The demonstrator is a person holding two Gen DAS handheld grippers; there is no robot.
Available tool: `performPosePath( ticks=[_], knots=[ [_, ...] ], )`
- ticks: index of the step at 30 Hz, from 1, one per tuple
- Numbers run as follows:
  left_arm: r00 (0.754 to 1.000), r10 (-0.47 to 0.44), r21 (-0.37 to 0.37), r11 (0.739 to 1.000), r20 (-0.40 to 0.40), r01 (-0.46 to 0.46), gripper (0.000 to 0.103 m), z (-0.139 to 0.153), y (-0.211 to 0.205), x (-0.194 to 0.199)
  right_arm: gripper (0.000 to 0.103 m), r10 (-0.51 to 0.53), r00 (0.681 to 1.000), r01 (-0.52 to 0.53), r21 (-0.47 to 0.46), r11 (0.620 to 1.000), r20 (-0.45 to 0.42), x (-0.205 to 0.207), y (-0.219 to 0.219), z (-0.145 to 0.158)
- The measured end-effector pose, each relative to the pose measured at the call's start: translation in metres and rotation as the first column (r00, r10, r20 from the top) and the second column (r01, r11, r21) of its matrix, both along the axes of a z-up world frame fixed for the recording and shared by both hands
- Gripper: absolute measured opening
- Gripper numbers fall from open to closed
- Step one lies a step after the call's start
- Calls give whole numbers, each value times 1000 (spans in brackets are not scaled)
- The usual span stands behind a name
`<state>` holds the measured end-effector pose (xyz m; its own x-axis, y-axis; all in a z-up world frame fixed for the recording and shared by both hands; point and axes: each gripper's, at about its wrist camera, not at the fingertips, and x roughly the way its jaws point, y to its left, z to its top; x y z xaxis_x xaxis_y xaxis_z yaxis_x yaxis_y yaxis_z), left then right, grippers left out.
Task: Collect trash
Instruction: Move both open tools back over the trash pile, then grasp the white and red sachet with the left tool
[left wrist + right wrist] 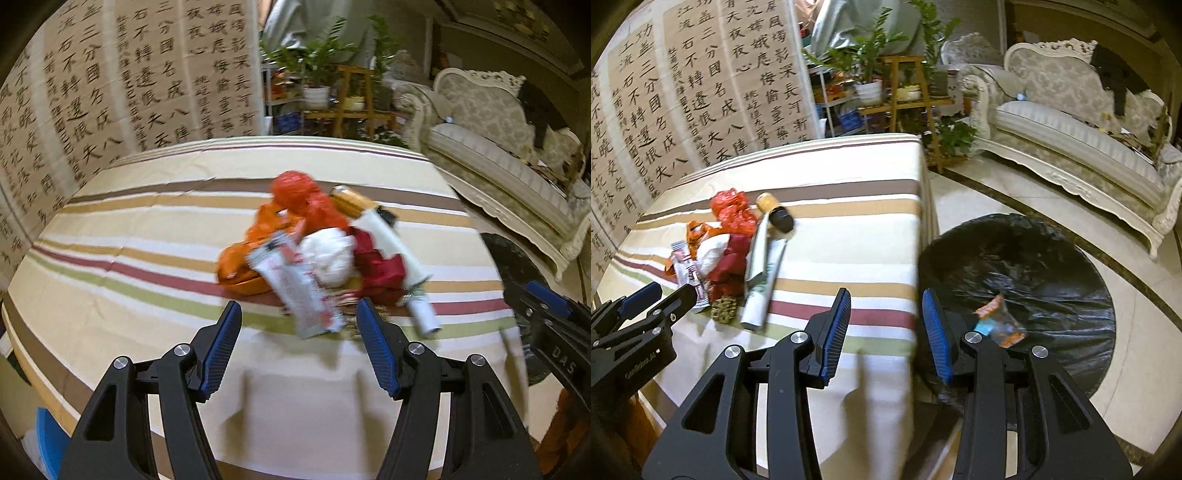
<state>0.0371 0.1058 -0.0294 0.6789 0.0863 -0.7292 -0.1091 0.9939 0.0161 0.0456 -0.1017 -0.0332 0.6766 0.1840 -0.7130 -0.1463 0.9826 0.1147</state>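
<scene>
A heap of trash lies on the striped tablecloth: a red crumpled bag, an orange wrapper, a white-and-red sachet, white paper, a dark red wrapper, a white tube and a brown bottle. My left gripper stands open just short of the sachet, nothing between its pads. My right gripper is open and empty over the table's right edge, beside the black-lined bin. In the right wrist view the tube and bottle lie left of it.
The bin holds a small orange-and-blue wrapper. A calligraphy screen stands behind the table, potted plants on wooden stands behind that, and a pale ornate sofa to the right on a glossy floor.
</scene>
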Motion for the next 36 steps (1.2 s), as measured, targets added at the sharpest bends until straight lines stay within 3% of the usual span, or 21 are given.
performPosePath(
  ticks=[11, 16, 19, 36],
  knots=[
    [1000, -6, -46, 999, -25, 5, 62, -9, 6, 19, 40, 19, 1000, -19, -6, 1000, -19, 4, 12, -4],
    [999, -47, -61, 997, -24, 46, 34, -11, 4, 20, 40, 25, 999, -25, -7, 1000, -23, 6, 15, -6],
    [998, -55, -50, 997, -12, 54, 26, -10, 3, 17, 40, 31, 999, -32, -7, 999, -26, 6, 17, -7],
    [999, -41, -57, 998, 3, 41, 26, 6, 33, -5, 40, 90, 996, -90, -14, 996, 0, 2, 47, 4]
  ],
)
